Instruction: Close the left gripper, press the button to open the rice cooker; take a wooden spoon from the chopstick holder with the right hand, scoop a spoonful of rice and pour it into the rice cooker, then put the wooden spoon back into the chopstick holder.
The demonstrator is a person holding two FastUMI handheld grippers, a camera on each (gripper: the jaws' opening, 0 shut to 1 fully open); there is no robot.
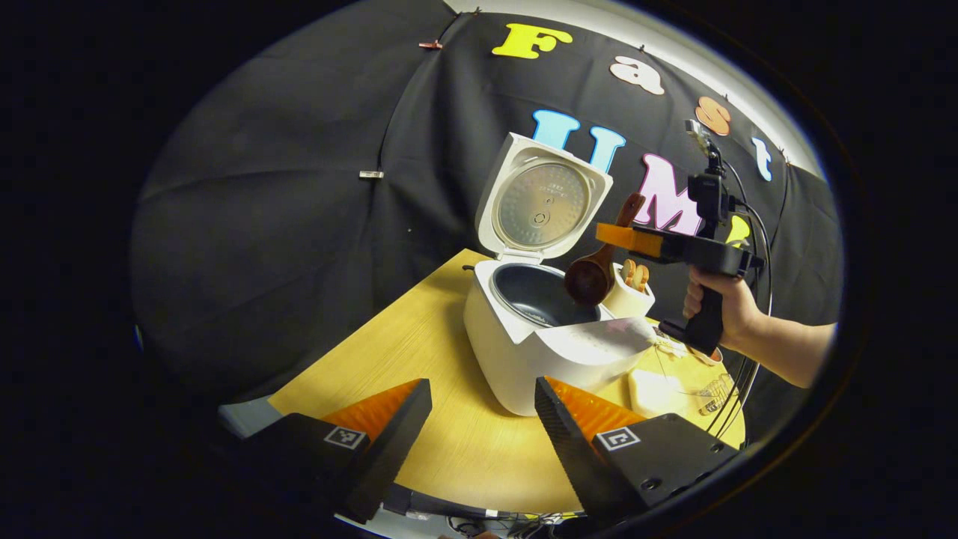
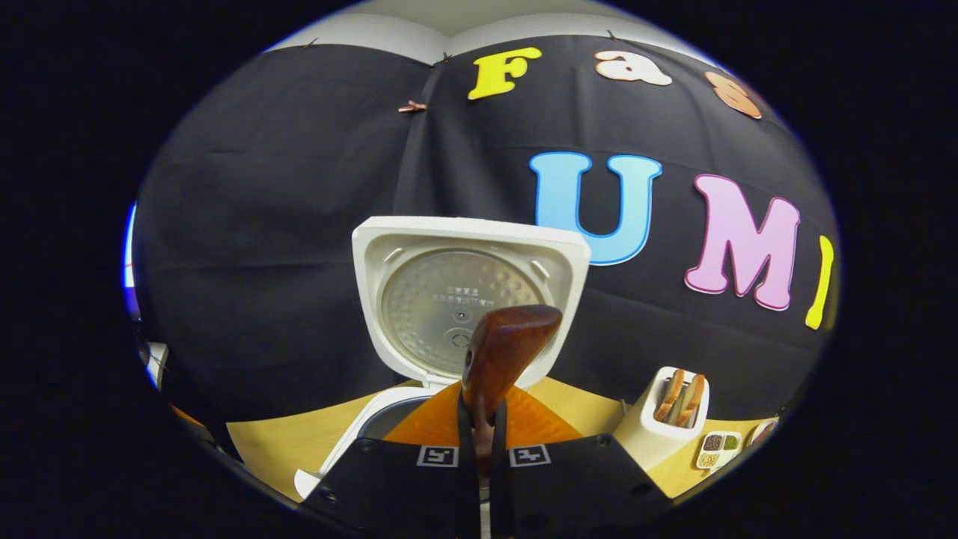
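Observation:
The white rice cooker (image 1: 503,352) stands open on the wooden table (image 1: 404,352), lid (image 1: 540,201) upright, dark inner pot (image 1: 533,293) showing. My left gripper (image 1: 483,385) is open in front of the cooker, nothing between its fingers. A hand holds my right gripper (image 1: 627,238) to the cooker's right, shut on the wooden spoon (image 1: 590,277). The spoon's bowl hangs down over the pot's right rim; I cannot tell what it carries. In the right gripper view, my right gripper (image 2: 479,423) clamps the spoon (image 2: 500,348), one end rising before the lid (image 2: 449,292).
The white chopstick holder (image 1: 627,298) (image 2: 653,430) with other wooden utensils stands behind the cooker to its right. A small tray of grains (image 2: 717,449) lies beside it. A pale container (image 1: 653,389) and cables (image 1: 722,389) lie at the table's right side.

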